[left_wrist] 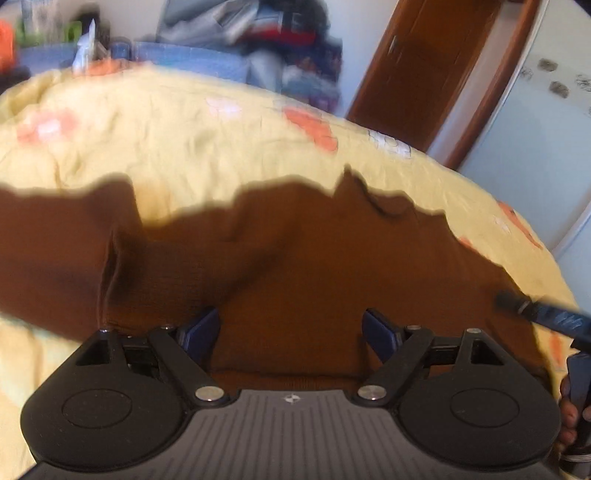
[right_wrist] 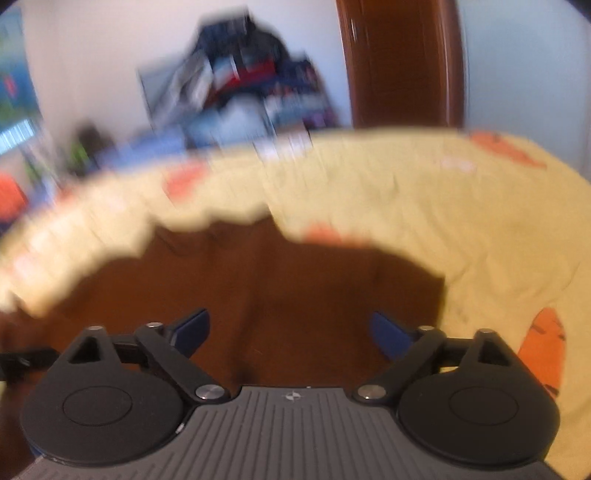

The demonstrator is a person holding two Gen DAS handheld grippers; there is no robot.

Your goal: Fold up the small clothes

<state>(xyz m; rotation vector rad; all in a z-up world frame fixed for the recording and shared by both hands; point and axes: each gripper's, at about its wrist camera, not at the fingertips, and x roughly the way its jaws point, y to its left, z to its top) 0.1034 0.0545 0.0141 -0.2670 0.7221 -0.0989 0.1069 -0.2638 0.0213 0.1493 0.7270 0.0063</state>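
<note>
Garment: a brown knitted garment lies spread on a bed, filling the lower half of the left wrist view and the lower centre of the right wrist view.
Support: a yellow bedspread with orange and white prints; it is a bed, wrinkled but bare around the cloth.
Key relation: the garment lies directly ahead of and beneath both tools. Its long axis runs across the left view, from the left edge toward the lower right.
Left hand-held gripper: jaws spread wide, nothing between them, the cloth showing in the gap. Contact cannot be confirmed.
Right hand-held gripper: jaws likewise wide and empty, over the garment's right part near its edge with the bedspread. This view is heavily blurred.
Nearer tool: judged about equal; the left sits over the middle, the right toward the right-hand edge. A dark bar at the lower right of the left view is probably part of the right tool.
Garment condition: uneven far edge with a notch, a raised crease at centre left, and what may be a sleeve stretching to the left edge. Not yet folded flat, by my judgement.
Background: a pile of clothes at upper centre and a brown door at upper right.
</note>
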